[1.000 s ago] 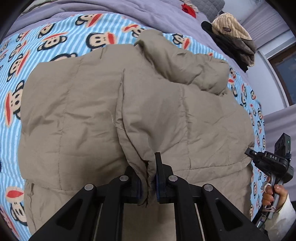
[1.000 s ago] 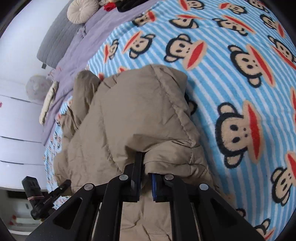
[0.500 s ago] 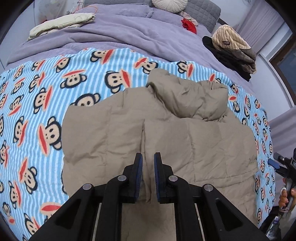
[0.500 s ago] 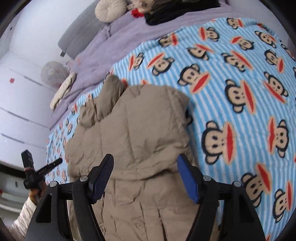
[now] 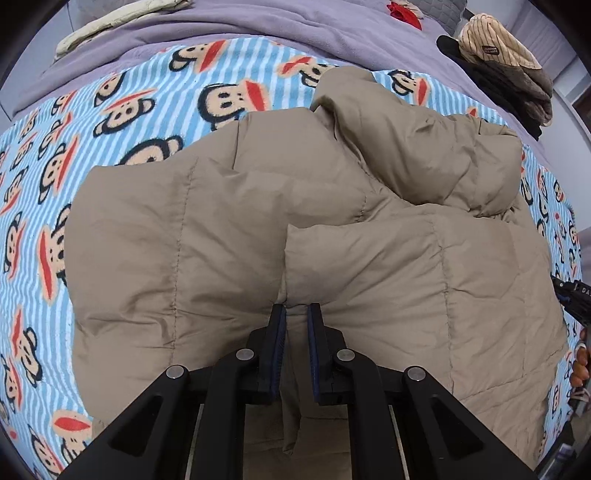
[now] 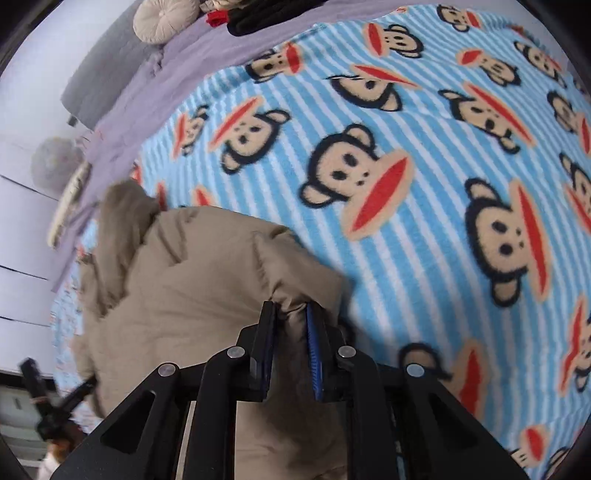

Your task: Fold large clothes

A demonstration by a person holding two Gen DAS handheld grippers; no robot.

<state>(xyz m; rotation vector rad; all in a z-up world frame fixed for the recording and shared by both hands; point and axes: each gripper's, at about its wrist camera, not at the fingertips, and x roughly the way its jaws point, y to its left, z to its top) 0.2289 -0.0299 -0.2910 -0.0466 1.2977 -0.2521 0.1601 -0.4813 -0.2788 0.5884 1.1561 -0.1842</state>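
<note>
A tan quilted puffer jacket (image 5: 332, 240) lies on the monkey-print blue striped blanket (image 5: 110, 110), one side folded over the middle and its hood bunched at the far end. My left gripper (image 5: 296, 310) is closed on a fold of the jacket near its front edge. In the right wrist view the jacket (image 6: 192, 295) fills the lower left, and my right gripper (image 6: 290, 308) is closed on a puffy edge of it, above the blanket (image 6: 443, 184).
A lilac cover (image 5: 258, 33) lies beyond the blanket. Stacked clothes with a striped cap (image 5: 502, 55) sit at the far right. A round cushion (image 6: 166, 18) and grey pillow lie at the bed's head. White drawers (image 6: 22, 258) stand beside the bed.
Both grippers let go of the jacket and pulled back, the right one opening wide. Now both have come back down and shut on new folds of the jacket.
</note>
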